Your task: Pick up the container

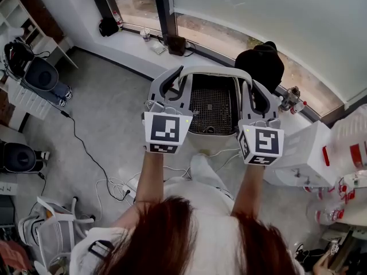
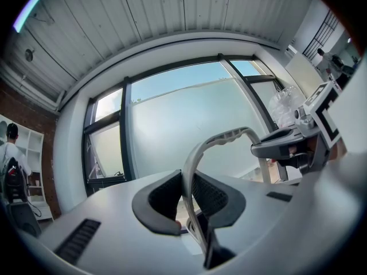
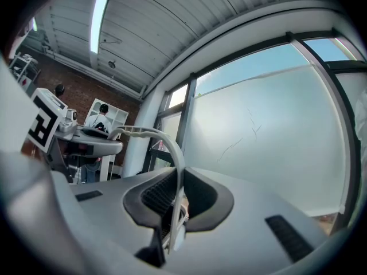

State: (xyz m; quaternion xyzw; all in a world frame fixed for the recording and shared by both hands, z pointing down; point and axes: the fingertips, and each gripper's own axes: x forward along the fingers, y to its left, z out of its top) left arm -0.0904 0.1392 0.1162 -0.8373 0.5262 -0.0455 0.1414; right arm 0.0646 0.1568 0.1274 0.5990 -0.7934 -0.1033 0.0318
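The container [image 1: 211, 109] is a white basket with a dark mesh bottom and an arched white handle [image 1: 215, 69]. It hangs in the air in front of me, above the floor. My left gripper [image 1: 170, 85] is shut on the handle's left side, and my right gripper [image 1: 258, 94] is shut on its right side. In the left gripper view the handle [image 2: 198, 159] runs up between the dark pads of the left gripper [image 2: 192, 196]. The right gripper view has the handle [image 3: 172, 153] pinched in the right gripper [image 3: 172, 202] the same way.
Cables [image 1: 86, 153] trail over the grey floor below. A dark chair [image 1: 40, 76] and a white shelf [image 1: 17, 10] stand at the left. White boxes [image 1: 304, 153] and bottles sit at the right. A person in black [image 1: 261, 62] is by the window ledge [image 1: 137, 39].
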